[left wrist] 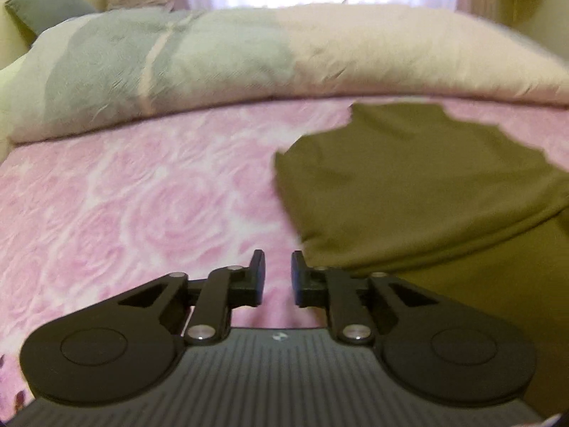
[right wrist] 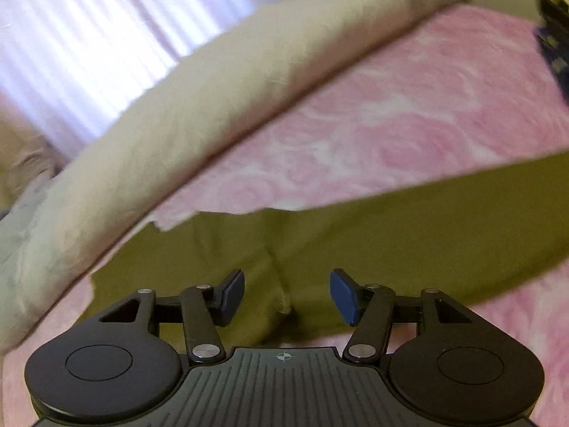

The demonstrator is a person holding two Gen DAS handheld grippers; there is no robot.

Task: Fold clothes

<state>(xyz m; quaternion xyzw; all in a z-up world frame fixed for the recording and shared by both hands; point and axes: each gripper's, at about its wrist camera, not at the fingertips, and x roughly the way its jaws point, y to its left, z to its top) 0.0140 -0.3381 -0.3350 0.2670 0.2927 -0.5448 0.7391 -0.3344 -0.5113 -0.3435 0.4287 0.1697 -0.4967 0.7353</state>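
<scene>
An olive-green garment lies partly folded on the pink rose-patterned bed cover, at the right of the left wrist view. My left gripper is open with a narrow gap and empty, just left of the garment's near edge. In the right wrist view the same garment spreads across the cover, with a raised crease running toward the camera. My right gripper is open wide and empty, hovering over that crease.
A rolled grey and beige duvet lies along the far side of the bed, also in the right wrist view. A grey pillow sits far left. Curtains hang behind. A dark object is at the right edge.
</scene>
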